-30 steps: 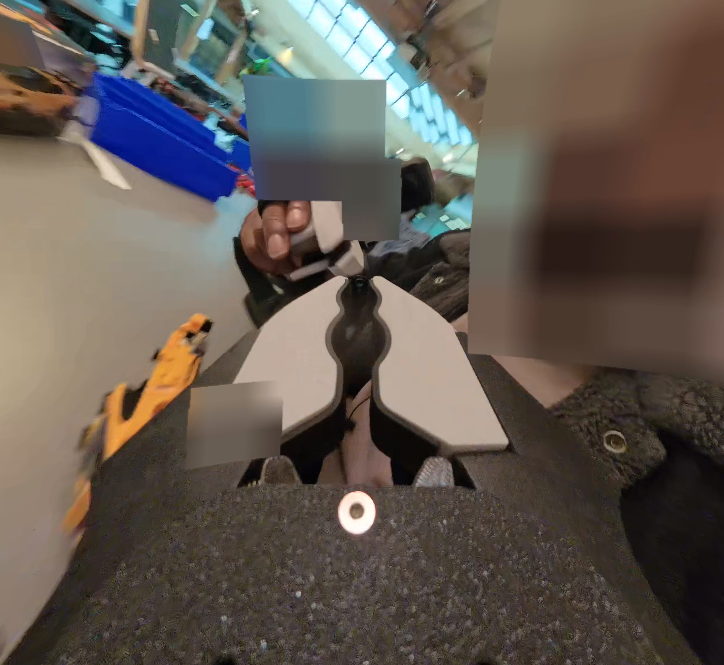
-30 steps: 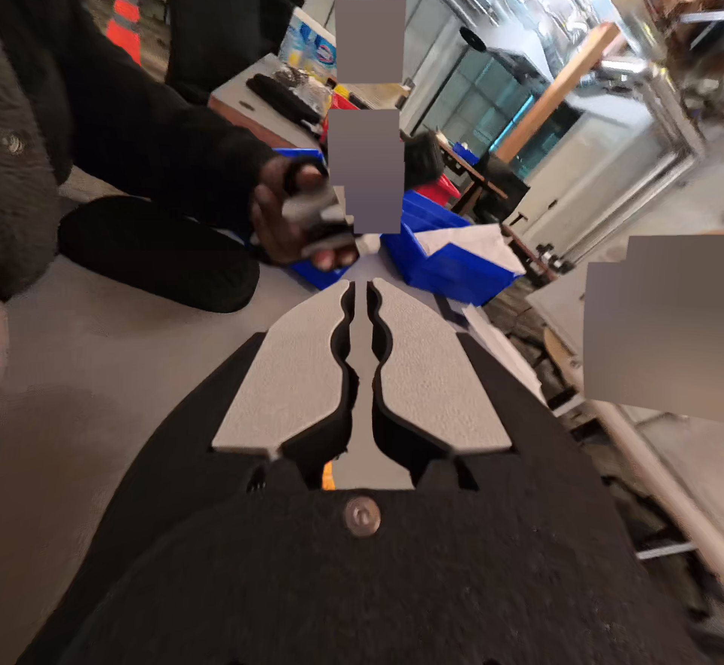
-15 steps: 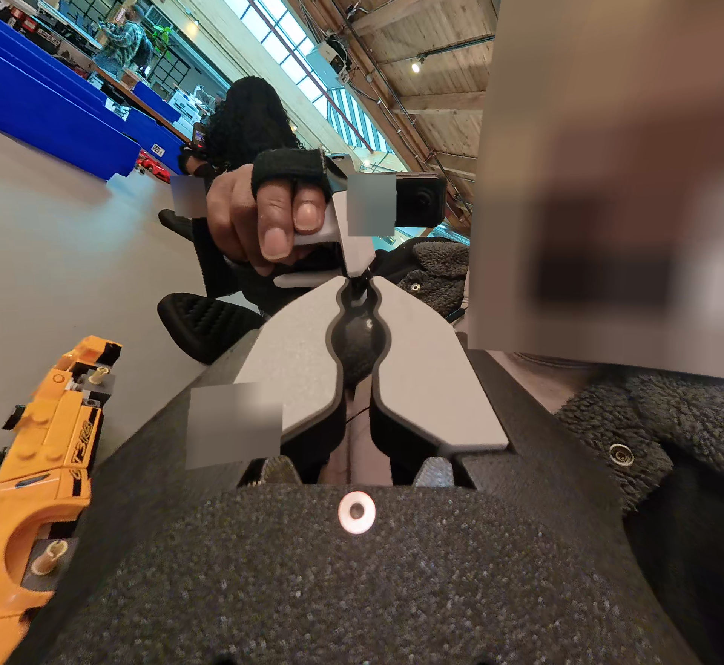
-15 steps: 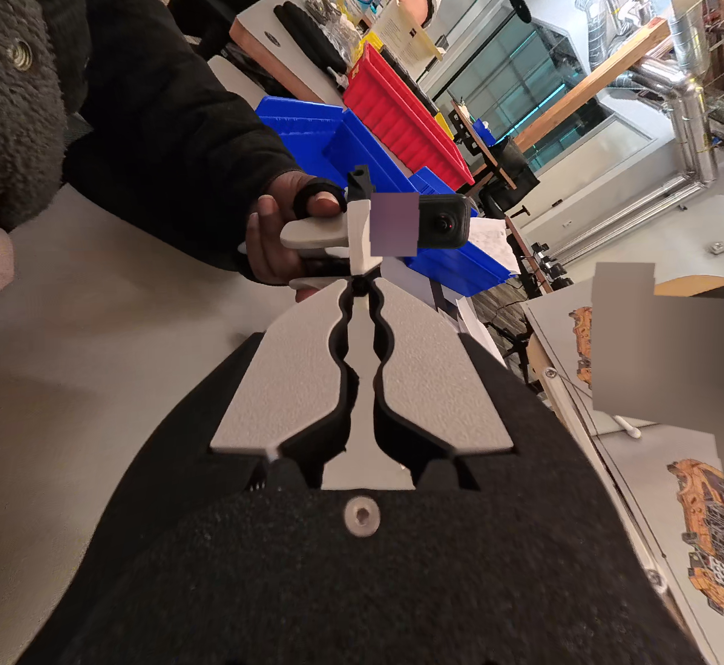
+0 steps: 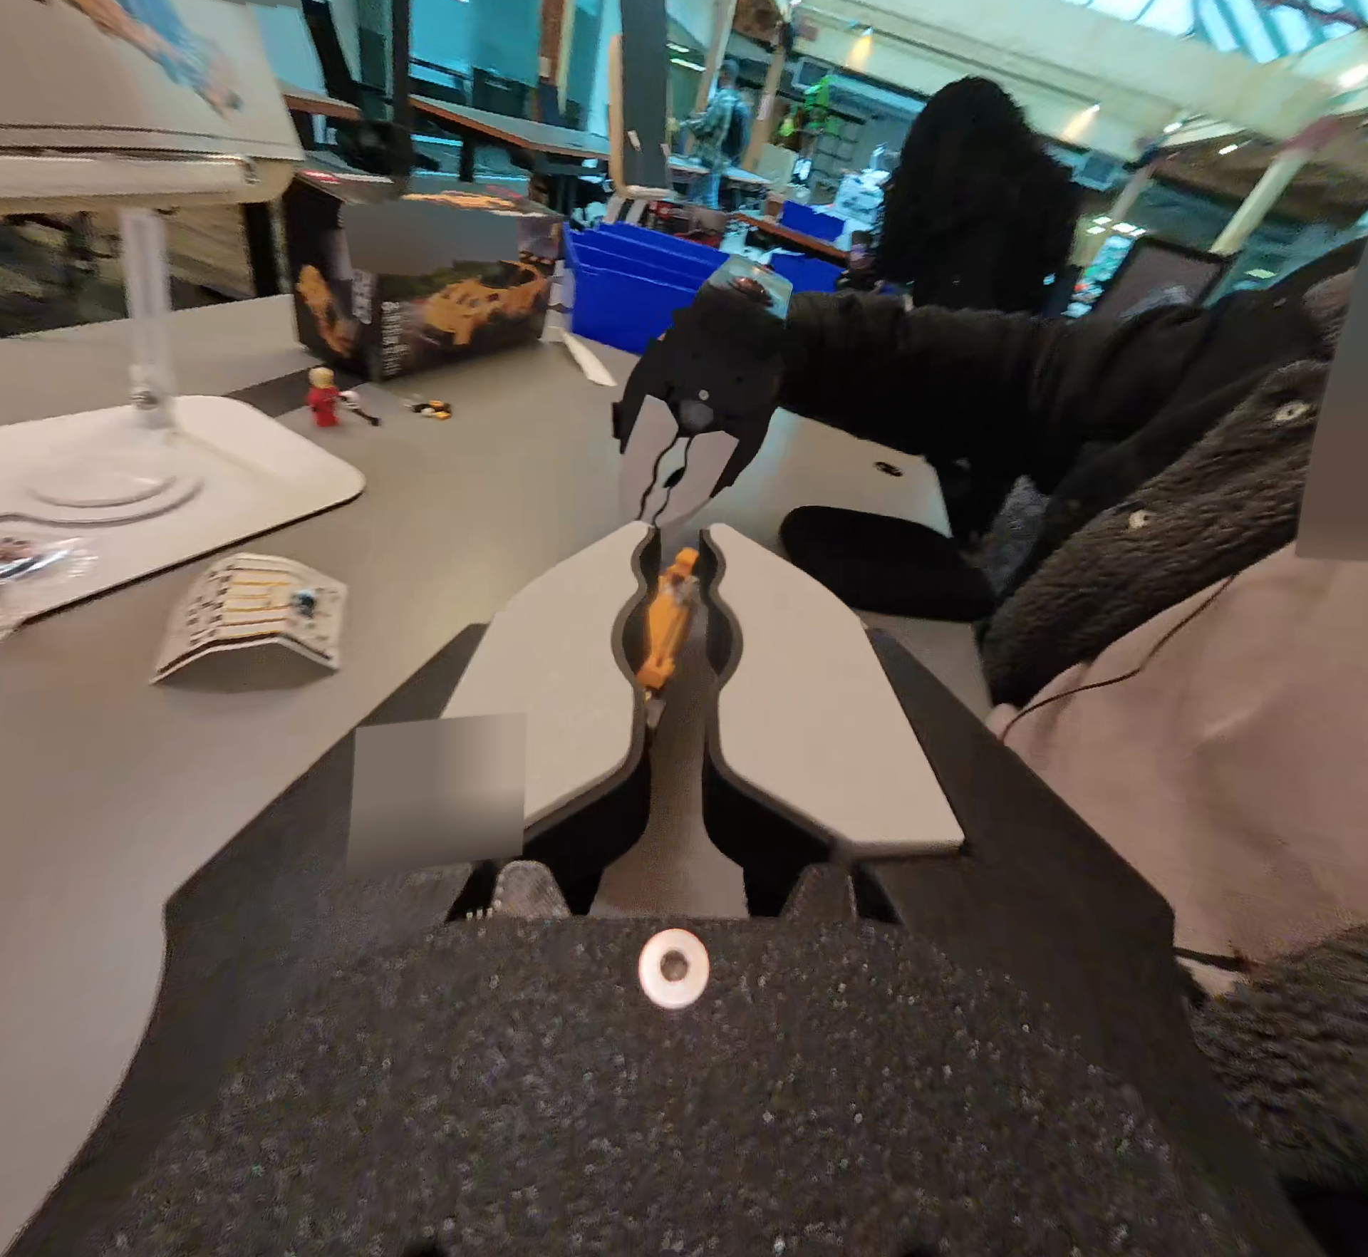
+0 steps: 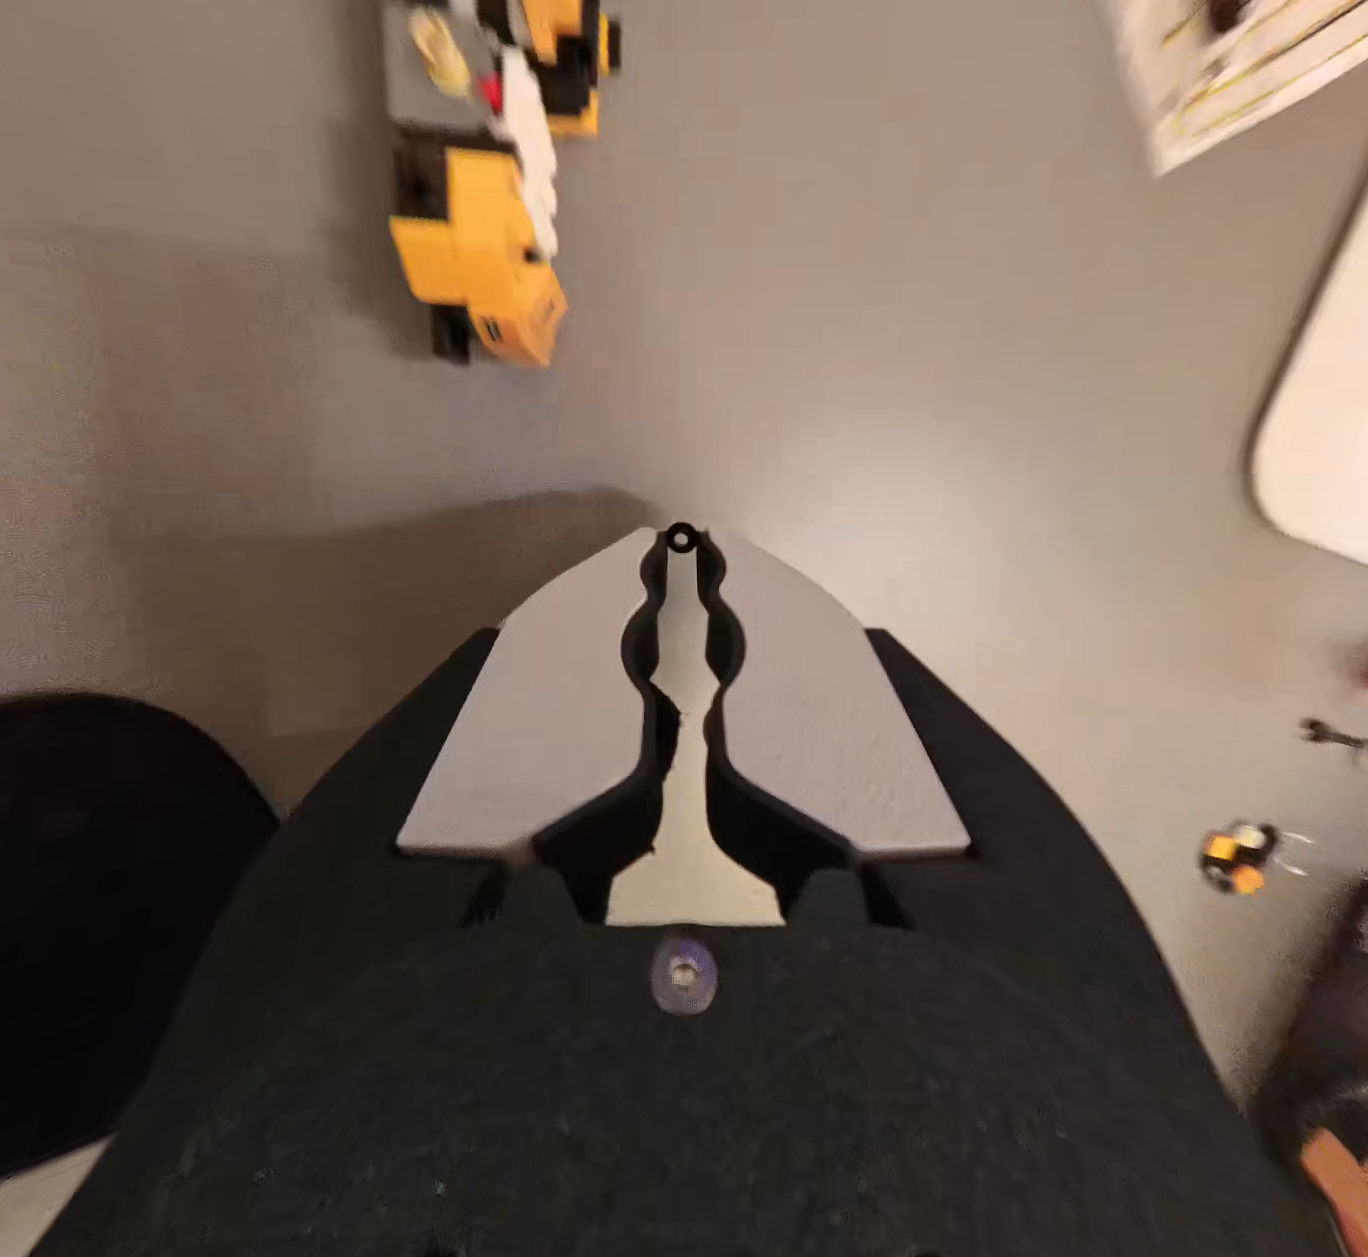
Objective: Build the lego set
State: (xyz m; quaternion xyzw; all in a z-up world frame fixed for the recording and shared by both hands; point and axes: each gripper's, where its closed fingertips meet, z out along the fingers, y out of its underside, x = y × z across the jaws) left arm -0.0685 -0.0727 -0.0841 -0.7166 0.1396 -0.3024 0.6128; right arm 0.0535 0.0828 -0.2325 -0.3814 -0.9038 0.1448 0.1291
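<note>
Where tools met: orange car [image 6: 492, 133] below.

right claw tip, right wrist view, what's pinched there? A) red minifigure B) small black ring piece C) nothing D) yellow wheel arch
B: the right claw is nearly shut, with a small black ring-shaped piece held at its very tip, above the grey tabletop.

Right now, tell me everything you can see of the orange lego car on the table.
The orange lego car is part-built and blurred: plastic bricks with orange body sections, black edges, a grey plate and a white and red piece at its middle. It lies on the grey table, nothing seen touching it. The right claw, pinching a small black ring, hangs short of it.
</note>
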